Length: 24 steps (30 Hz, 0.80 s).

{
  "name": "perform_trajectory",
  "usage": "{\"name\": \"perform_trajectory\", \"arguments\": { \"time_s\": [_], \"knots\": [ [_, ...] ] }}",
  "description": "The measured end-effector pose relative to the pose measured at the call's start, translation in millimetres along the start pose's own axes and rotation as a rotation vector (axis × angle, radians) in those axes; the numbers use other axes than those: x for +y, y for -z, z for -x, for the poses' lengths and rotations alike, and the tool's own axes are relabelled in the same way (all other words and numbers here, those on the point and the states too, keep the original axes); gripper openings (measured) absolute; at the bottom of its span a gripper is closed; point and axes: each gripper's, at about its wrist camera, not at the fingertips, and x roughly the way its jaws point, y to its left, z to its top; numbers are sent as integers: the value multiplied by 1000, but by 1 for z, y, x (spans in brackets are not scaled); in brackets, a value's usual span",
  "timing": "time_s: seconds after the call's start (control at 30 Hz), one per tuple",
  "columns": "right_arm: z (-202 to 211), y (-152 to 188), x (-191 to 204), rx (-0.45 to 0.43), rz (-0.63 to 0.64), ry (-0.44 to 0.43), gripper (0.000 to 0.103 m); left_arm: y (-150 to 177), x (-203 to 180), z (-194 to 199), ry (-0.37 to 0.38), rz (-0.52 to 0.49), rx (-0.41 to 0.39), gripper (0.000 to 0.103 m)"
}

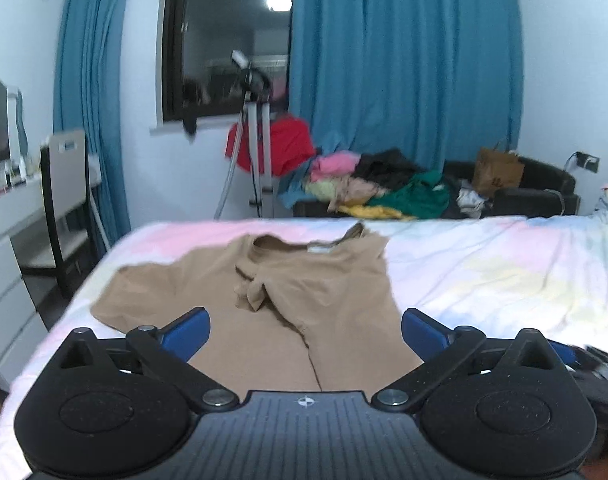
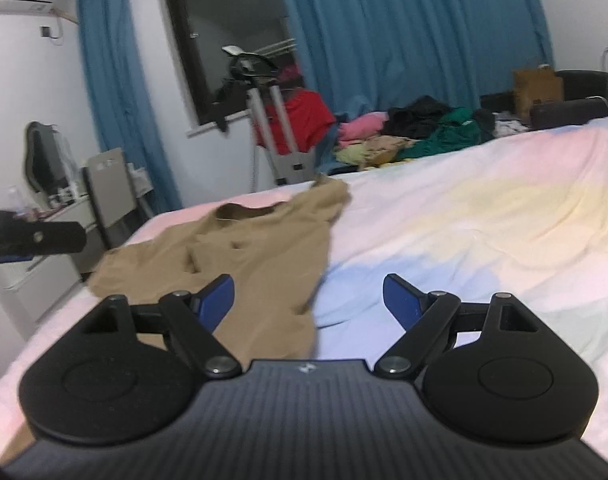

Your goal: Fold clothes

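A tan T-shirt (image 1: 311, 292) lies spread on the pastel bed sheet (image 1: 483, 272), collar at the far side, with a bunched fold near its middle. My left gripper (image 1: 304, 332) is open above the shirt's near part, holding nothing. In the right wrist view the tan T-shirt (image 2: 260, 252) lies to the left, and my right gripper (image 2: 307, 300) is open over its right edge and the bed sheet (image 2: 483, 208), holding nothing. The left gripper's body (image 2: 28, 236) shows at the left edge of that view.
A pile of coloured clothes (image 1: 375, 188) lies on a black sofa (image 1: 535, 192) beyond the bed, with a brown paper bag (image 1: 497, 172). A tripod with a red garment (image 1: 264, 148) stands by the window. A chair (image 1: 64, 200) and a white dresser (image 1: 8, 240) are at the left.
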Motion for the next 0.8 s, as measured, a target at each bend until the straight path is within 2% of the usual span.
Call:
{"name": "perform_trajectory", "arguments": {
  "time_s": [0.13, 0.3, 0.6, 0.7, 0.8],
  "knots": [
    [29, -3, 11, -29, 33, -21, 85, 13, -9, 39, 15, -10, -20, 103],
    [55, 1, 20, -34, 82, -29, 85, 35, -5, 62, 17, 36, -9, 103],
    [61, 7, 29, -81, 113, -16, 85, 39, 10, 70, -13, 88, -14, 103],
    [61, 8, 27, -82, 111, -20, 85, 37, 15, 69, 22, 102, -15, 103],
    [59, 9, 25, -72, 105, -26, 85, 34, 25, 70, 32, 161, 11, 103]
  ]
}}
